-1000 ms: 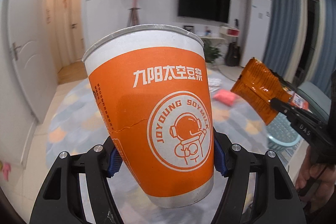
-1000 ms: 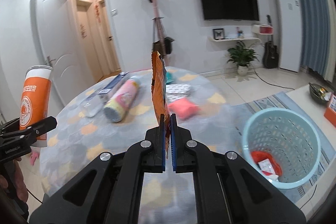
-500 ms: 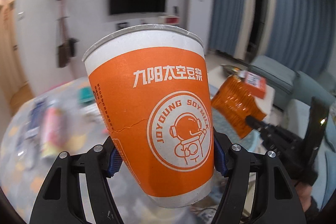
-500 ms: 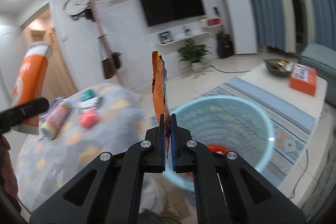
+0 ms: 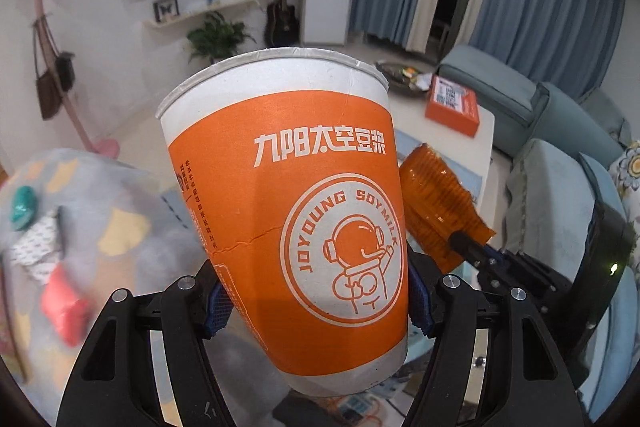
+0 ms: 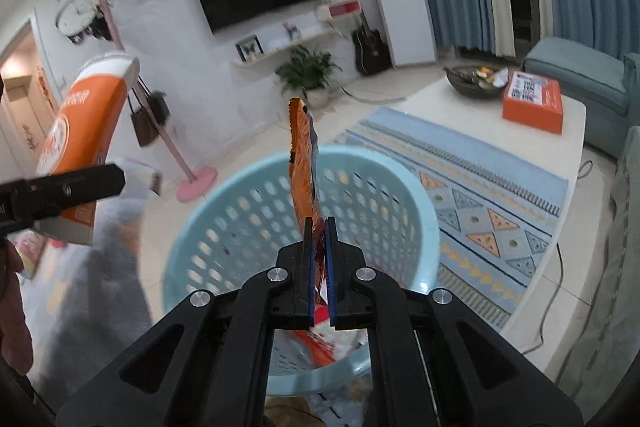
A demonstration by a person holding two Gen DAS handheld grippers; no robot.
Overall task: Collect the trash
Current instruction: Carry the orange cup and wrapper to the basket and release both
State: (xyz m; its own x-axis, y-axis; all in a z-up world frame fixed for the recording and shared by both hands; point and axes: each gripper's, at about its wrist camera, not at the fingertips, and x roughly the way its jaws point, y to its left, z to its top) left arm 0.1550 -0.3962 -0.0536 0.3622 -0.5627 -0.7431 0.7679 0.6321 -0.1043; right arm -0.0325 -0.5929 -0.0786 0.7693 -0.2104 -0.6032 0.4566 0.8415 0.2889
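My left gripper is shut on a tall orange and white paper soymilk cup, held upright in the air; the cup also shows in the right wrist view. My right gripper is shut on a thin orange snack wrapper, held on edge right above the light blue perforated trash basket. The wrapper also shows in the left wrist view, to the right of the cup. Red and white trash lies inside the basket.
A round table with a grey patterned cloth stands to the left with a red packet, a teal item and a paper. A white coffee table with an orange box, a patterned rug and a blue sofa lie to the right.
Both grippers have swung right, away from the table toward the basket. The basket now fills the view under the wrapper. Both holds are unchanged.
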